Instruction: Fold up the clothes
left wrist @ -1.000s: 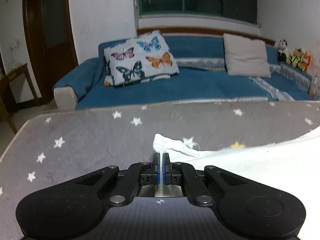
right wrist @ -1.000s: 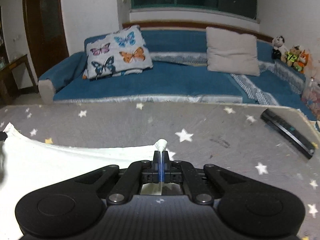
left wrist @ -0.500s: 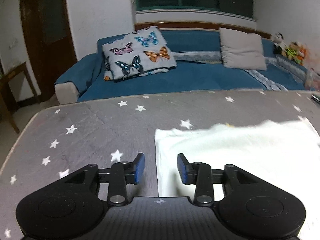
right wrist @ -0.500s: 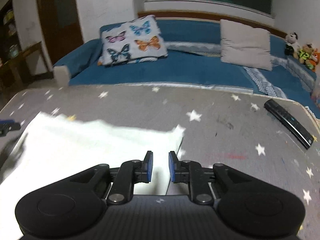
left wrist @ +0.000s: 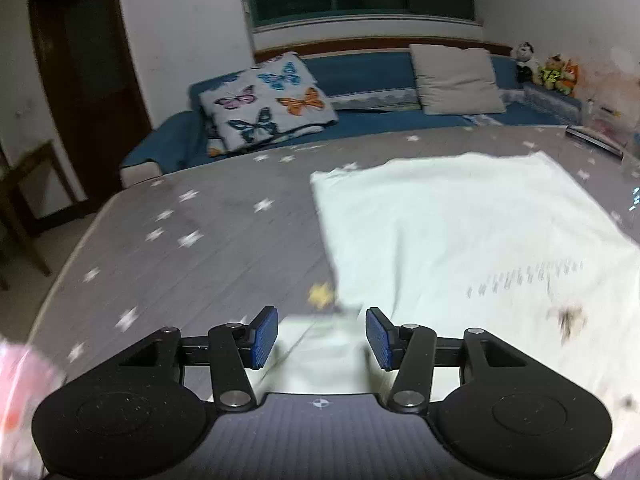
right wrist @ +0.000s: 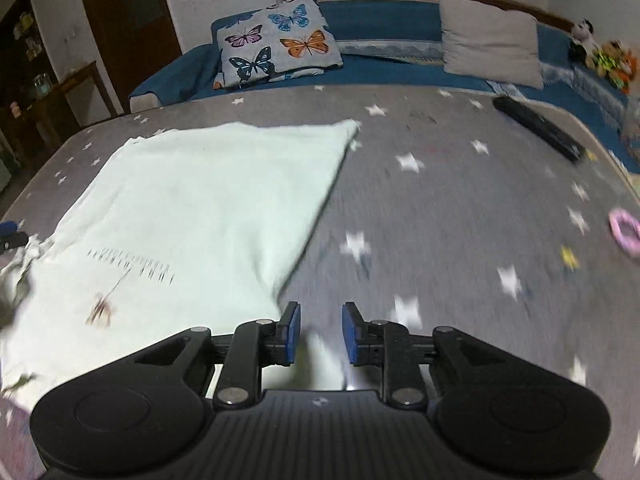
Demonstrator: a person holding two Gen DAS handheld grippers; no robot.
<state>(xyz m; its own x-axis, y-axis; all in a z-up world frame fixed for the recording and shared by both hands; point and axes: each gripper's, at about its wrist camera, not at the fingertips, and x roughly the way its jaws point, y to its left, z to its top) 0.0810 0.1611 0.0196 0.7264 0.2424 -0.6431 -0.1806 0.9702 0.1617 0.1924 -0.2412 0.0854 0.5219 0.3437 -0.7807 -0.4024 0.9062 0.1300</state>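
A white T-shirt [left wrist: 452, 232] with small dark print lies spread flat on the grey star-patterned table [left wrist: 200, 248]; it also shows in the right wrist view [right wrist: 208, 208]. My left gripper [left wrist: 322, 336] is open and empty, over the shirt's near left part, where a sleeve sticks out. My right gripper [right wrist: 318, 334] is open and empty, over the shirt's near right part, a bit of white cloth showing between its fingers. Both views are motion-blurred.
A black remote control [right wrist: 538, 128] lies at the table's far right. A pink ring [right wrist: 625, 232] lies at the right edge. A blue sofa [right wrist: 380, 60] with a butterfly pillow [right wrist: 276, 40] stands behind the table. Something pink, blurred, shows at lower left [left wrist: 16, 400].
Both grippers were shut on the shirt's far corners, then opened and let go. They have pulled back toward the near side, and the shirt now lies flat.
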